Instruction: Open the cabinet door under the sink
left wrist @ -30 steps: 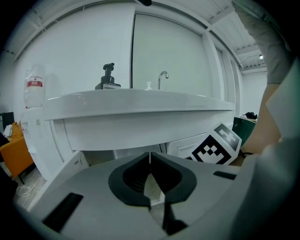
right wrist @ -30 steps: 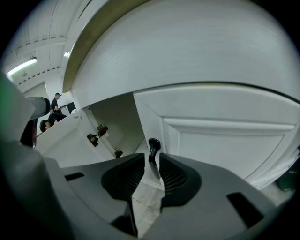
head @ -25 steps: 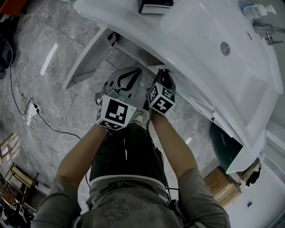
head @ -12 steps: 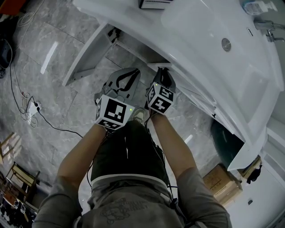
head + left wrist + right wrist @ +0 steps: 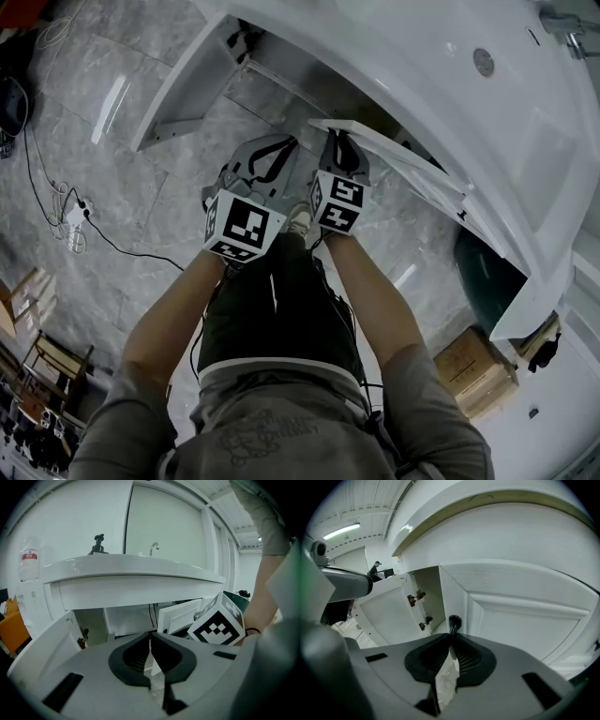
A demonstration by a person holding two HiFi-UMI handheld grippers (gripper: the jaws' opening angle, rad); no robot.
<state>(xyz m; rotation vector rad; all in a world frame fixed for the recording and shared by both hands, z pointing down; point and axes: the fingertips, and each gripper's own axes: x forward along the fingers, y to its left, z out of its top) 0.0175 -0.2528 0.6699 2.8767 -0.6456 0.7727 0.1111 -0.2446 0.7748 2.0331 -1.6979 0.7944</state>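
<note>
Right gripper [image 5: 451, 638] is pinched onto the little black knob [image 5: 453, 620] at the free edge of the right cabinet door [image 5: 525, 620], which stands partway out under the sink [image 5: 525, 141]. Left gripper [image 5: 150, 645] is closed on nothing, hanging beside it. The left door [image 5: 173, 98] is wide open, so I'd say it's mostly done, with just the rest of the swing left.

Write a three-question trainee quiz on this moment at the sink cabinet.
1. True or false: the left gripper is shut on the black knob.
2. Multiple choice: the right gripper grips the knob of a door that is A) fully closed, B) partly open, C) off its hinges.
3. Fill in: the other cabinet door, at the head view's left, stands ___.
Key: 1 false, its jaws are together on nothing; 2 B; 3 open.
</note>
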